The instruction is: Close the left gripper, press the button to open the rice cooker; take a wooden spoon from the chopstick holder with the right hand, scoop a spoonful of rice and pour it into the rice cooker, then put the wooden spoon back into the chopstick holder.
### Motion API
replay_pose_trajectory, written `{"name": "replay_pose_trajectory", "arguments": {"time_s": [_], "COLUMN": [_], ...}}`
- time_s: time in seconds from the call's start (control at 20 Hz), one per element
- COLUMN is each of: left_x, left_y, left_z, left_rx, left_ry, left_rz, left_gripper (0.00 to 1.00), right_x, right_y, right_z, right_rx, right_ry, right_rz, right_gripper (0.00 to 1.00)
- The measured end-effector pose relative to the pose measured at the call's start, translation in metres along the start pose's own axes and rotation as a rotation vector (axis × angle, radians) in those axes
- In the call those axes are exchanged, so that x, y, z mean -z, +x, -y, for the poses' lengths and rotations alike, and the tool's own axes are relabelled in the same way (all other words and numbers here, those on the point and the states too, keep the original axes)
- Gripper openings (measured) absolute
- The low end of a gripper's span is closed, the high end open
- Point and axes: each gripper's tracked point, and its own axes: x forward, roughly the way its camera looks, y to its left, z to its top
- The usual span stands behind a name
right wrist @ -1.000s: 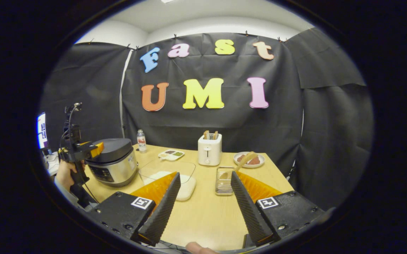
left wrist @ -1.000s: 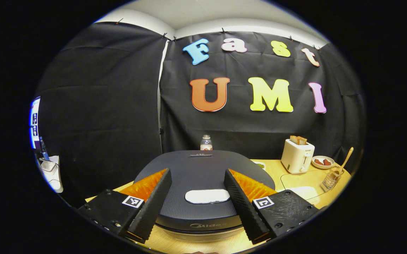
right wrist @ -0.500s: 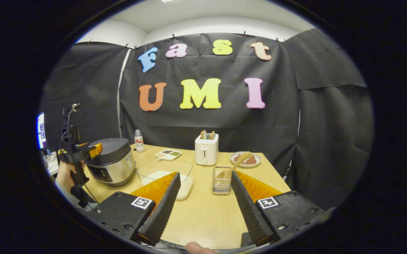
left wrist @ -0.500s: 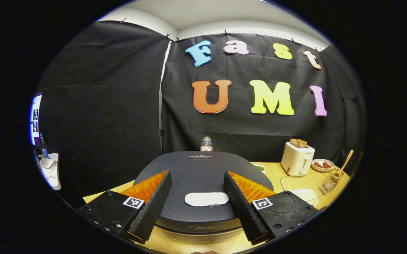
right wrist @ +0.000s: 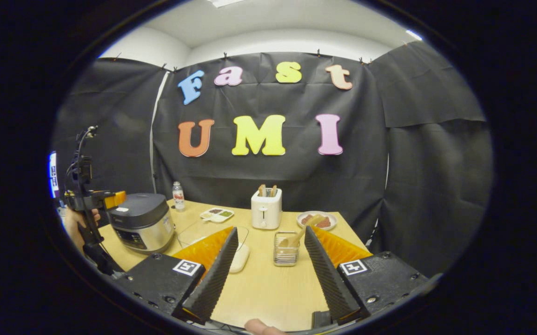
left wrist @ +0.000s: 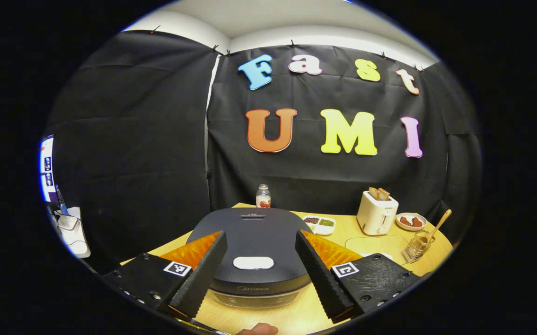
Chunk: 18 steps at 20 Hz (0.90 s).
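Left gripper view: left gripper (left wrist: 256, 281) spread wide, ribbed fingers flanking the round matte rice cooker (left wrist: 252, 242), lower centre; its oval pale button (left wrist: 253, 263) lies between them. Cooker smaller than before.
Right gripper view: right gripper (right wrist: 270, 284) wide, empty; wire chopstick holder (right wrist: 286, 249) with wooden spoon (right wrist: 298, 237) between fingers, farther than before.

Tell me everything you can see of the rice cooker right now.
The rice cooker stands upright on the wooden table, near its left corner in the right gripper view. Its dark, finely ribbed lid is shut, with a pale oval button near the front edge and a small slot at the back. The body looks like shiny metal with a dark control panel. The left tongs are open, fingers flanking the button; contact with the lid is unclear.
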Motion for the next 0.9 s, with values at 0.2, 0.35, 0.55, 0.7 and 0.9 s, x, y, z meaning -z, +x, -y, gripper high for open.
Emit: {"name": "replay_pose_trajectory", "arguments": {"time_s": [0.2,0.35,0.55,0.7,0.9], "left_x": [-0.018,-0.031,-0.039,-0.039,-0.040], "left_y": [-0.031,-0.057,-0.093,-0.117,-0.144], "left_z": [0.016,0.039,0.059,0.066,0.075], "left_rx": [0.023,0.074,0.114,0.114,0.139], "left_ry": [0.026,0.024,0.044,0.070,0.061], "left_rz": [0.008,0.029,0.050,0.083,0.097], "left_gripper": [0.95,0.94,0.94,0.94,0.94], "right_x": [-0.018,-0.031,-0.038,-0.038,-0.032], "right_y": [-0.010,-0.020,-0.031,-0.041,-0.048], "right_z": [0.000,0.003,0.013,0.021,0.029], "right_rx": [0.011,0.022,0.059,0.074,0.095], "right_ry": [0.009,0.012,0.034,0.041,0.032], "right_rz": [0.033,0.061,0.075,0.088,0.084], "right_gripper": [0.93,0.93,0.91,0.93,0.91]}}
